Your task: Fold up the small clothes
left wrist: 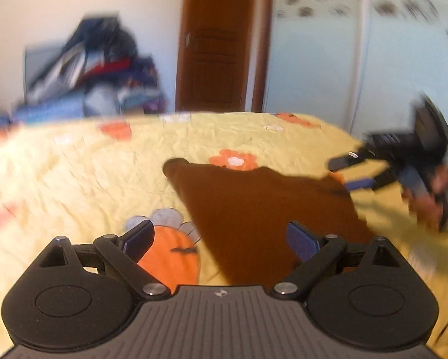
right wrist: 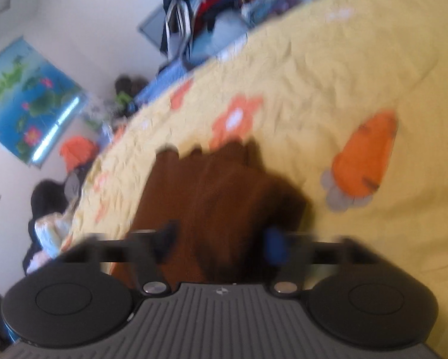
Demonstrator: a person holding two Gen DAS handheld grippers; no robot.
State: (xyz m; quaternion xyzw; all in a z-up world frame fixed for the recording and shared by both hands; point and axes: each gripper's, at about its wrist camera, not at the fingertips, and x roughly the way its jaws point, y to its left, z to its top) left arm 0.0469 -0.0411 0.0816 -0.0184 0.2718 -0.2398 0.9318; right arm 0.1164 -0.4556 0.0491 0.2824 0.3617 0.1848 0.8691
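Note:
A small brown garment [left wrist: 254, 209] lies flat on the yellow bedspread [left wrist: 74, 179] with orange flowers and carrots. My left gripper [left wrist: 221, 240] hovers open over its near edge, blue pads wide apart with nothing between them. In the left wrist view my right gripper [left wrist: 348, 173] shows at the far right, open beside the garment's right corner, a hand behind it. In the right wrist view the brown garment [right wrist: 218, 197] lies just ahead, and my right gripper [right wrist: 221, 243] stands open above it, its fingers blurred, not pinching the cloth.
A pile of clothes and bags [left wrist: 98, 68] sits beyond the bed's far edge beside a brown door [left wrist: 218, 42] and a pale wardrobe [left wrist: 343, 59]. In the right wrist view, a pond picture [right wrist: 26, 98] hangs on the wall, with more clothes [right wrist: 50, 221] heaped beside the bed.

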